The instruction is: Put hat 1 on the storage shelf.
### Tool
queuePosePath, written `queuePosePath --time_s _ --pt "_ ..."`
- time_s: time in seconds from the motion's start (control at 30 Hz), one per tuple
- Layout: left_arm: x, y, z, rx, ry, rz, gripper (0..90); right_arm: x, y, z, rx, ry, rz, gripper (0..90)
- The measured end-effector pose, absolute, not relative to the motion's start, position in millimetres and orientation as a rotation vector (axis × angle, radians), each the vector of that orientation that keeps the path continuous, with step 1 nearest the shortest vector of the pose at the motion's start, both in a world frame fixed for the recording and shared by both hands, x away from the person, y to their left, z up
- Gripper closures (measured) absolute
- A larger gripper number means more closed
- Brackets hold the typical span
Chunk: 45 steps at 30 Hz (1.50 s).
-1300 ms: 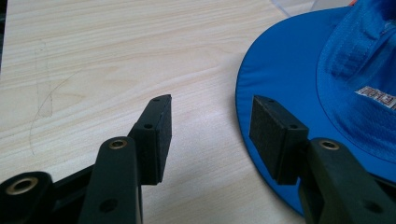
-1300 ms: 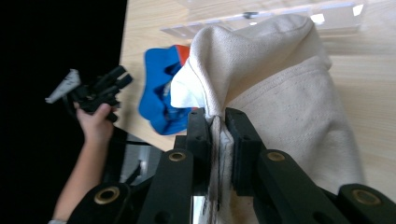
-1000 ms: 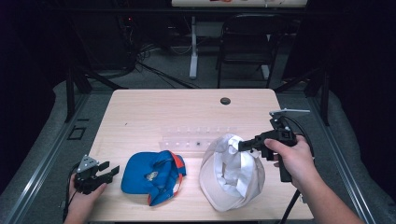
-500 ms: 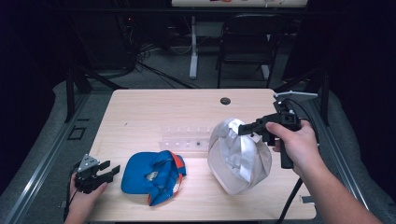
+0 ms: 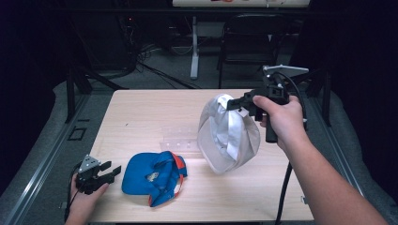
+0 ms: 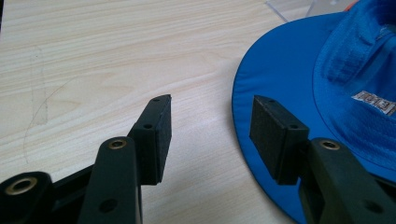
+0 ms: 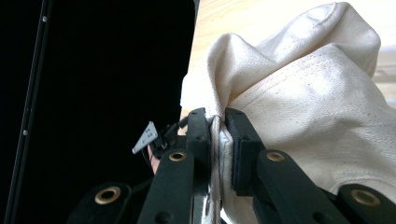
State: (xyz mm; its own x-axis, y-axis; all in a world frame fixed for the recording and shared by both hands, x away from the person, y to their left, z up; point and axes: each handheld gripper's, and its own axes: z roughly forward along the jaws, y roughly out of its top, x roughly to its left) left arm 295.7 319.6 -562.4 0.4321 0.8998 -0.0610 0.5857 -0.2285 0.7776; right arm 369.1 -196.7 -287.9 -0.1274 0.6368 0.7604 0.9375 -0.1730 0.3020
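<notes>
Two hats were in play: the white hat (image 5: pixel 228 136) hung clear above the table (image 5: pixel 141 112), its cream fabric bunched and pinched in the clamped right gripper (image 5: pixel 241 104). The blue hat (image 5: pixel 152 176) lay untouched, brim just beside the left gripper (image 5: pixel 105 171), jaws apart, empty.

Pale wooden table (image 5: pixel 141 112), blue hat (image 5: pixel 152 176), seemingly clear plastic tray (image 5: pixel 180 140)

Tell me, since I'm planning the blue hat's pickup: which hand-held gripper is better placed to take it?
Left. The left hand-held gripper is open, right at the blue hat brim; the right hand-held gripper is shut on the lifted white hat.
</notes>
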Motion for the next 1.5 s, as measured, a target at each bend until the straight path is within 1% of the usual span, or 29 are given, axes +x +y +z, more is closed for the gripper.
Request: queuePosePath --time_s 0.33,0.53,0.6,0.67,0.73,0.87,0.93,1.1,1.17,1.3,1.43,1.5 --pt "294 318 -559 1.929 1.238 0.525 49.3 398 -174 -278 -1.842 -1.729 -1.248 81.1" --pt "293 299 -541 1.889 1.159 0.529 46.3 413 -160 -279 -1.850 -1.682 -1.288 81.1" --pt "293 285 -532 1.873 1.117 0.536 46.1 418 -155 -281 -1.855 -1.679 -1.292 81.2" --pt "294 268 -519 1.907 1.038 0.531 44.7 422 -149 -283 -1.858 -1.669 -1.293 81.1" --pt "294 247 -509 1.930 0.961 0.572 42.8 425 -144 -285 -1.855 -1.659 -1.296 81.1" --pt "299 205 -492 1.972 0.837 0.608 41.2 429 -134 -289 -1.852 -1.670 -1.288 81.1" --pt "303 185 -489 1.985 0.781 0.610 41.8 431 -130 -291 -1.848 -1.672 -1.283 81.2" --pt "307 140 -483 2.014 0.691 0.548 41.8 434 -120 -294 -1.844 -1.680 -1.275 81.1" --pt "307 124 -481 2.026 0.668 0.548 41.5 435 -116 -296 -1.846 -1.682 -1.276 81.1" --pt "309 96 -480 2.063 0.652 0.611 40.4 435 -111 -298 -1.836 -1.693 -1.260 81.1" --pt "313 75 -484 2.082 0.670 0.649 40.4 436 -110 -302 -1.835 -1.670 -1.270 81.1" --pt "315 68 -486 2.100 0.688 0.690 40.5 435 -111 -302 -1.834 -1.671 -1.265 81.1"
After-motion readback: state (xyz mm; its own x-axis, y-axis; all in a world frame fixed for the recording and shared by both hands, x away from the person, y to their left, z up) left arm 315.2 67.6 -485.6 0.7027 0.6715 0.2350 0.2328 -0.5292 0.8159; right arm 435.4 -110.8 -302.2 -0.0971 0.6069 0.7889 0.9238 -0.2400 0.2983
